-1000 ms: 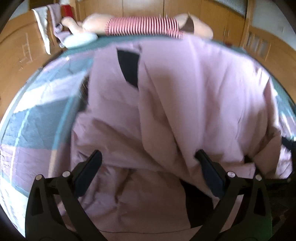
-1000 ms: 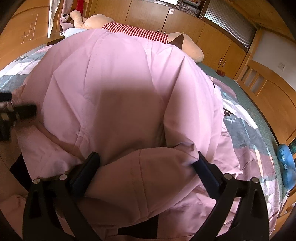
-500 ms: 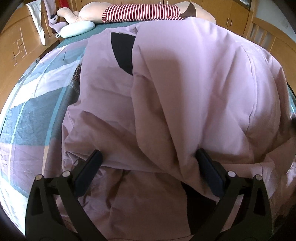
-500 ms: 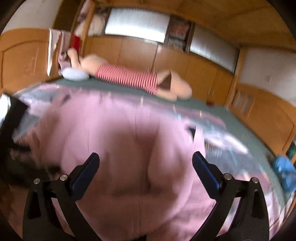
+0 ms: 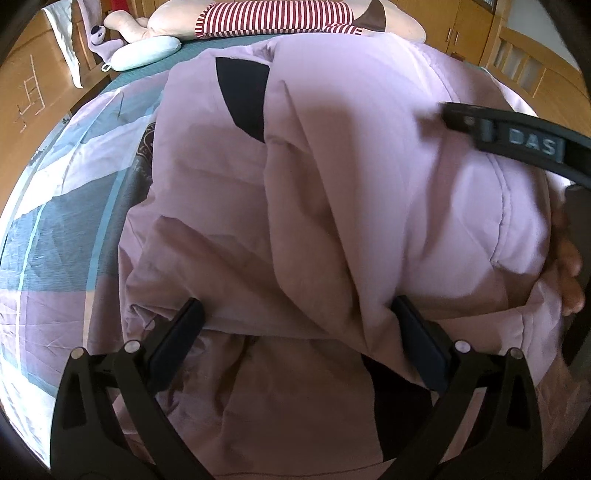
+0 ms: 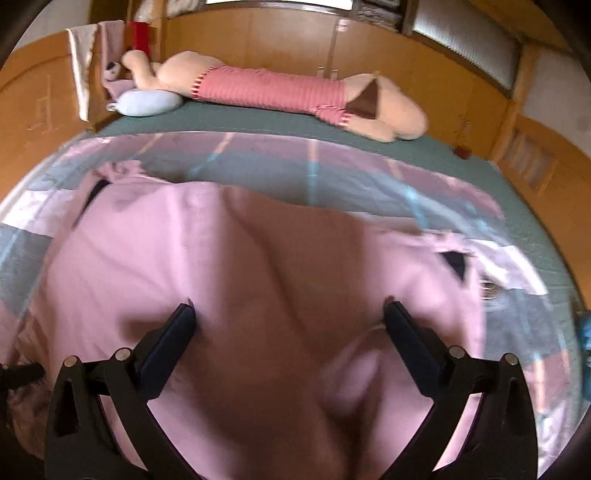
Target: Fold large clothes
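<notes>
Centrally, the pink jacket (image 5: 369, 192) lies heaped on the bed (image 5: 55, 229), soft, bulky and probably slippery, best taken at a hem; left tool (image 5: 295, 343) and right tool (image 6: 288, 332) gape wide, holding nothing.

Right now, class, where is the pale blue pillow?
In both views, the pale blue pillow lies at the bed's far left corner, beside the striped plush toy, beyond the pink garment.
</notes>
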`<action>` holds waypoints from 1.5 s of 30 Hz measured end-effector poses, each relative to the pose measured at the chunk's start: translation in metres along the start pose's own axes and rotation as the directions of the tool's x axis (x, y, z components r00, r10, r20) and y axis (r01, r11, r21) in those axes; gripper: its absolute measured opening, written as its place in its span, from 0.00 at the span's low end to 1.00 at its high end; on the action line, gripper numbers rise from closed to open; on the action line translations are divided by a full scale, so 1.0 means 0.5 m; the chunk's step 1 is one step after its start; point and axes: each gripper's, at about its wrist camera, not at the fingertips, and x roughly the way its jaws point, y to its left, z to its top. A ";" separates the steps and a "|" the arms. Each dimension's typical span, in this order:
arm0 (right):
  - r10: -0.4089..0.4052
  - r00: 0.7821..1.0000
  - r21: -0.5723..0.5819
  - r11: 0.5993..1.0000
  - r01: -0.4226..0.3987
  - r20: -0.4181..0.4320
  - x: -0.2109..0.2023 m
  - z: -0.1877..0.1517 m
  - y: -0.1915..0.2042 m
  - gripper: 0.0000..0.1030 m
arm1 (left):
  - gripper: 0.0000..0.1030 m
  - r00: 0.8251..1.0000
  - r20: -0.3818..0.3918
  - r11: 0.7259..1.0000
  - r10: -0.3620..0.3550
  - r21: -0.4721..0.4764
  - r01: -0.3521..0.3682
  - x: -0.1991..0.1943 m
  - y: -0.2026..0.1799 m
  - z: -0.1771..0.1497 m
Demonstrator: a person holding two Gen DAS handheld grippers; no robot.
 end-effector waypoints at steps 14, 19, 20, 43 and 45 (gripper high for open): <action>-0.034 0.987 0.018 0.999 0.037 -0.155 -0.072 -0.173 -0.113 0.99 | 0.98 0.999 0.023 0.999 0.029 0.041 -0.030 -0.019 -0.011 -0.009; 0.037 0.999 0.180 0.983 -0.030 -0.040 -0.200 -0.234 -0.187 0.99 | 0.98 0.995 0.095 0.999 -0.007 0.035 0.004 -0.112 -0.002 -0.011; 0.043 0.998 0.196 0.980 -0.032 -0.056 -0.219 -0.249 -0.201 0.99 | 0.98 0.994 0.111 0.997 0.013 0.069 -0.021 -0.132 -0.001 -0.018; 0.388 0.759 0.413 0.894 -0.172 -0.523 -0.345 -0.617 -0.330 0.96 | 0.97 0.873 -0.353 0.939 -0.338 -0.187 0.288 -0.195 0.321 -0.424; 0.415 0.756 0.427 0.882 -0.199 -0.505 -0.351 -0.615 -0.323 0.76 | 0.73 0.854 -0.346 0.919 -0.388 -0.221 0.328 -0.197 0.316 -0.442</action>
